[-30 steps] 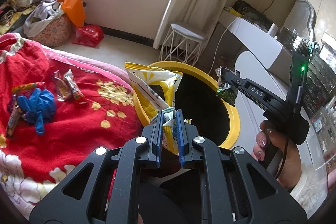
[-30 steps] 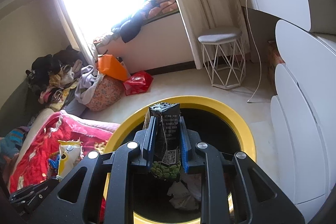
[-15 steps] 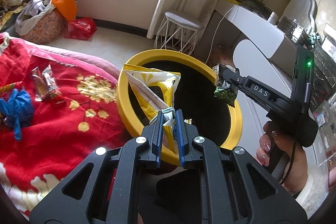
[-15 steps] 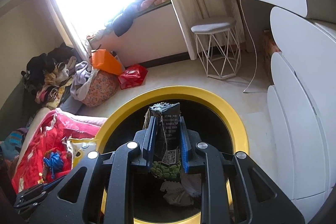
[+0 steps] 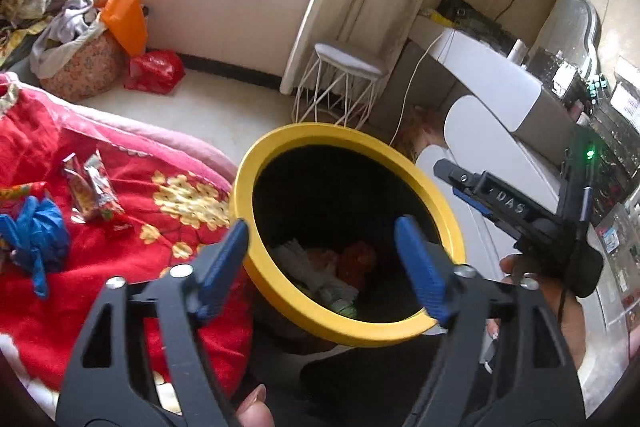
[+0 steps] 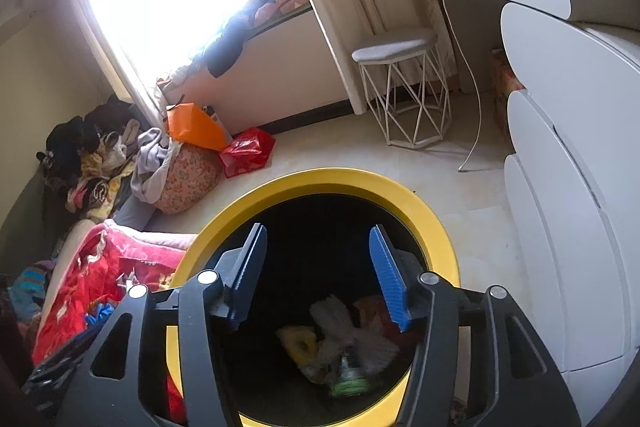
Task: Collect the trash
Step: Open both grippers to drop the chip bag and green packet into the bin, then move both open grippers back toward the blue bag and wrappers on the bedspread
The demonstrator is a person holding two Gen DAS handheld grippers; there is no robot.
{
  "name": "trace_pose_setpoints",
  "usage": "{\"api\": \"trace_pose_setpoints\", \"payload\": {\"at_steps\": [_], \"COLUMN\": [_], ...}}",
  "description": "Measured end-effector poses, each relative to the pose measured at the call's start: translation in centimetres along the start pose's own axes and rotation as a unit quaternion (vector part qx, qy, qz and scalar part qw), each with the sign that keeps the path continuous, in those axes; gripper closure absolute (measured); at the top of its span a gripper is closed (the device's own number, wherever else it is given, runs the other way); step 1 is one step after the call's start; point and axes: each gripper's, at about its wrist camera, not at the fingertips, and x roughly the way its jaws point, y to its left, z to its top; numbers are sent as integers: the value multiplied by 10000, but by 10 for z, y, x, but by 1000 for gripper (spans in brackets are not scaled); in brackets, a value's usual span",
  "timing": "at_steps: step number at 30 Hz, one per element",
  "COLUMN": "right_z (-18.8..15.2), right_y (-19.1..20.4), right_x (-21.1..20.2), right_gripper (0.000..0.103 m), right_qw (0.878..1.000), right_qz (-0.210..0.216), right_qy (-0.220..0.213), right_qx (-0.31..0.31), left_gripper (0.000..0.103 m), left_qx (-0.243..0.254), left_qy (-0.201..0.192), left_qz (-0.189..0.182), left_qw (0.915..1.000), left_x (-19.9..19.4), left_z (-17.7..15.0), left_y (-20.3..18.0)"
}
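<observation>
A round bin with a yellow rim [image 5: 440, 211] and black inside stands beside the bed; it also shows in the right wrist view [image 6: 432, 223]. My left gripper [image 5: 322, 233] is open and empty over the bin's near rim. My right gripper [image 6: 318, 243] is open and empty above the bin's mouth; it shows from the side in the left wrist view [image 5: 454, 175]. Wrappers lie in the bin's bottom [image 5: 328, 271], among them a yellow bag [image 6: 300, 345] and a green packet [image 6: 348, 381]. On the red blanket [image 5: 132, 247] lie snack wrappers [image 5: 92, 193] and a blue crumpled item [image 5: 34, 231].
A white wire stool [image 5: 344, 87] stands by the curtain. A white dresser [image 6: 568, 155] is to the right of the bin. An orange bag [image 6: 196, 129], a red bag [image 6: 248, 151] and piled clothes [image 6: 92, 159] sit on the floor at the left.
Both grippers have opened. The yellow bag from the left and the dark green packet from the right have dropped into the bin.
</observation>
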Motion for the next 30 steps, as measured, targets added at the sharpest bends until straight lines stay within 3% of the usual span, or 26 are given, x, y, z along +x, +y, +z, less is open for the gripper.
{"api": "trace_pose_setpoints", "payload": {"at_steps": [2,7,15,30], "right_z": [-1,0,-1,-5], "right_y": [3,14,33,76], "right_x": [-1,-9,-20,-38], "right_gripper": [44,34,25,21], "right_qw": [10000,9996,9983,9933], "right_qz": [-11,15,145,465], "right_qy": [-27,-187,-342,-530], "right_qx": [-47,-206,-449,-913], "left_gripper": [18,11,11,11], "left_qx": [29,31,-40,-272], "left_qy": [-102,-264,-528,-942], "left_qz": [71,204,487,823], "left_qw": [9999,9994,9974,9918], "left_x": [-8,-22,-47,-88], "left_z": [0,2,4,6], "left_y": [0,3,18,46]}}
